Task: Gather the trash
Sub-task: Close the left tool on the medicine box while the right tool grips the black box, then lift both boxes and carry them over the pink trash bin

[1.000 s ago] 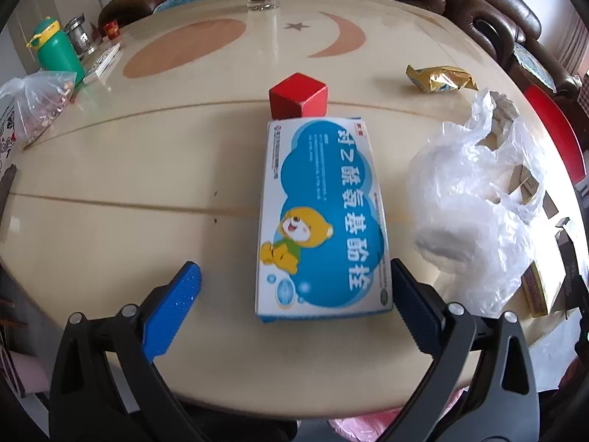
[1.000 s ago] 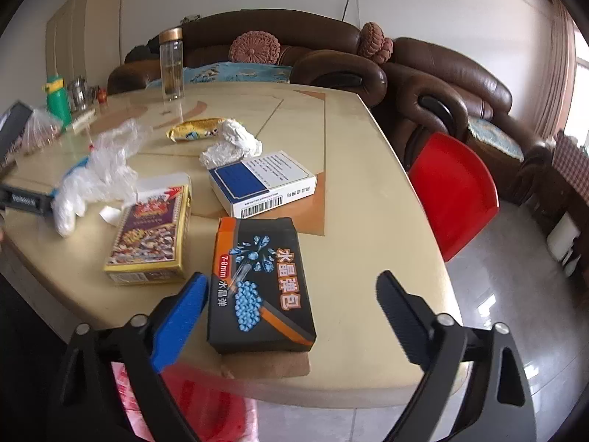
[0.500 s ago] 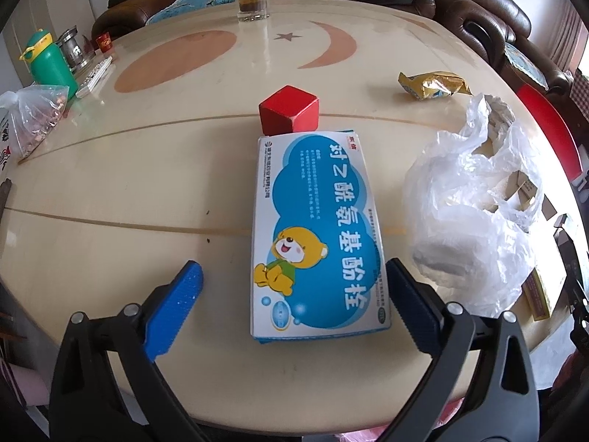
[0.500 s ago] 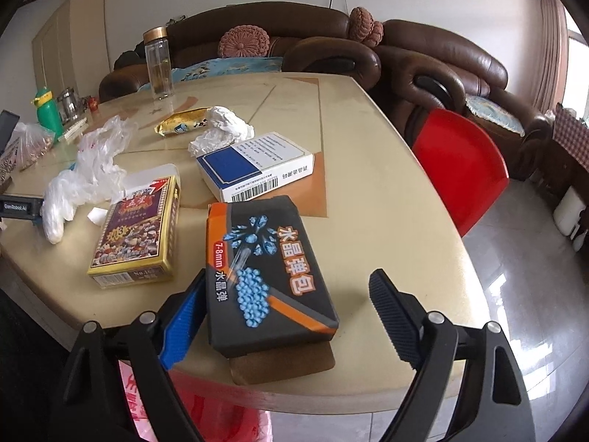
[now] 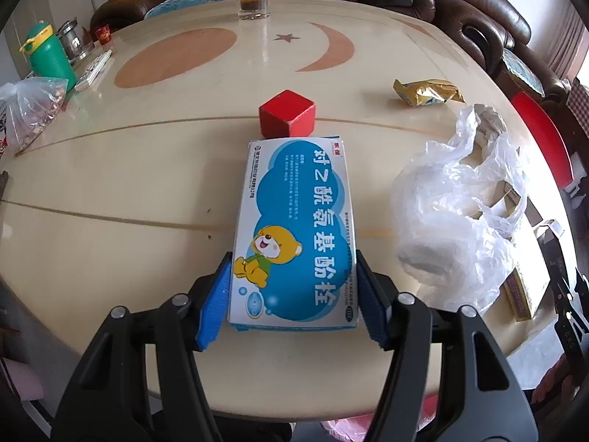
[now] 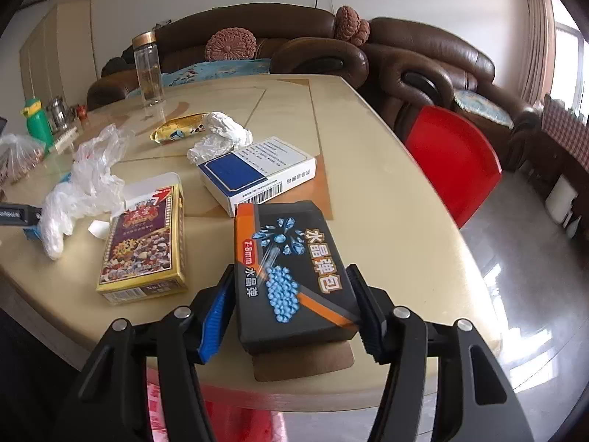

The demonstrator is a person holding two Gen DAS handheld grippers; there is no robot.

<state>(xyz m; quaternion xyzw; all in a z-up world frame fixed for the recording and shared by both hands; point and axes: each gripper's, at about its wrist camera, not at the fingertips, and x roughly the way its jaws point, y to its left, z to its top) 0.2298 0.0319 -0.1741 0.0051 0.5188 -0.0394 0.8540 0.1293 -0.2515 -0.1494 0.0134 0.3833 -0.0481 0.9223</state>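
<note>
tongs: left clamp bear box; right clamp black box.

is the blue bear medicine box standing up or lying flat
Lying flat: the blue bear medicine box rests on its broad back on the table, printed face up, its far end against a red cube.

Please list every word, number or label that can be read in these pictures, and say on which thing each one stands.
"对乙酰氨基酚栓": on the blue and white medicine box.
"水晶弹包", "7-8mm" and "水晶弹": on the black box.
Small print on the white and blue box and on its barcode: too small to read.
Title on the gold-edged box: blurred.
</note>
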